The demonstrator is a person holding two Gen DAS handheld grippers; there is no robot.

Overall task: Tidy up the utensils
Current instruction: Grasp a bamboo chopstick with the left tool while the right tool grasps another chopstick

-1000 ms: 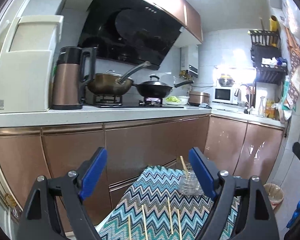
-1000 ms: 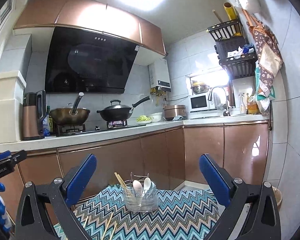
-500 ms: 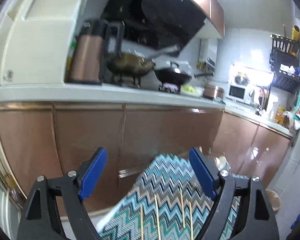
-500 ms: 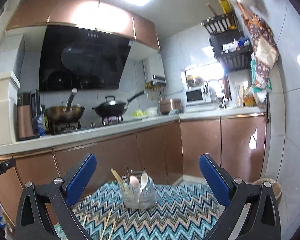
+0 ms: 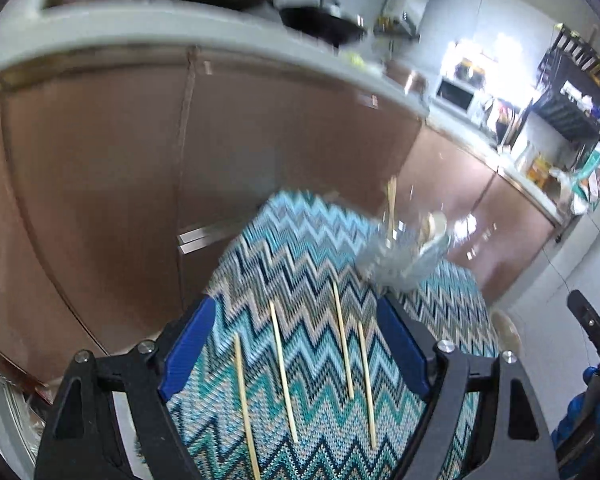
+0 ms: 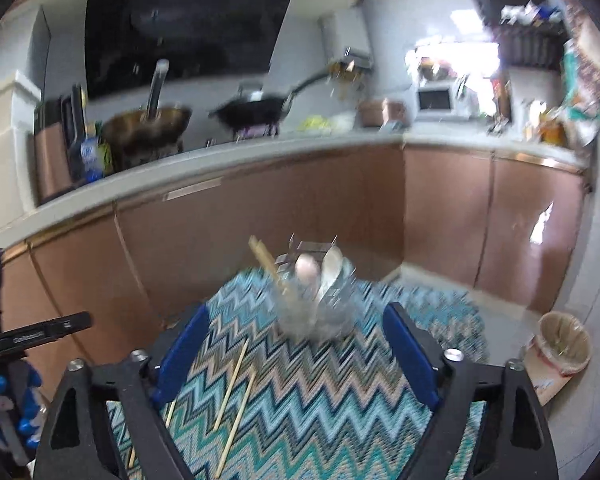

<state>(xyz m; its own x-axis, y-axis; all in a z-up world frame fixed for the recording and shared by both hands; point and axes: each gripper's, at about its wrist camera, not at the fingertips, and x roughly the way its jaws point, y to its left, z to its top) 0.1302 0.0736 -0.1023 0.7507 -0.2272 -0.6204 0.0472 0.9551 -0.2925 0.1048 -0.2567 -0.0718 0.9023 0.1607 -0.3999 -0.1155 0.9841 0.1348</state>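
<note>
Several wooden chopsticks (image 5: 284, 372) lie loose on a zigzag-patterned cloth (image 5: 300, 264). My left gripper (image 5: 296, 346) hovers over them, its jaws closing with nothing pressed between the blue pads. Behind them stands a clear utensil holder (image 5: 400, 256) with chopsticks and spoons upright in it. In the right wrist view the holder (image 6: 316, 300) is straight ahead, beyond my right gripper (image 6: 296, 354), whose jaws are closing on empty air above the cloth (image 6: 340, 400). Two chopsticks (image 6: 232, 384) lie near its left pad. The picture is blurred by motion.
Copper-coloured kitchen cabinets (image 6: 260, 220) rise just behind the table, with pans (image 6: 256, 108) on the counter above. A small waste bin (image 6: 564, 344) stands on the floor at the right. The other gripper shows at each view's edge: left gripper (image 6: 32, 332), right gripper (image 5: 596, 340).
Both grippers have dropped and tipped down toward the table, so the cloth and chopsticks fill more of each view. The right gripper's pads stand closer together than before.
</note>
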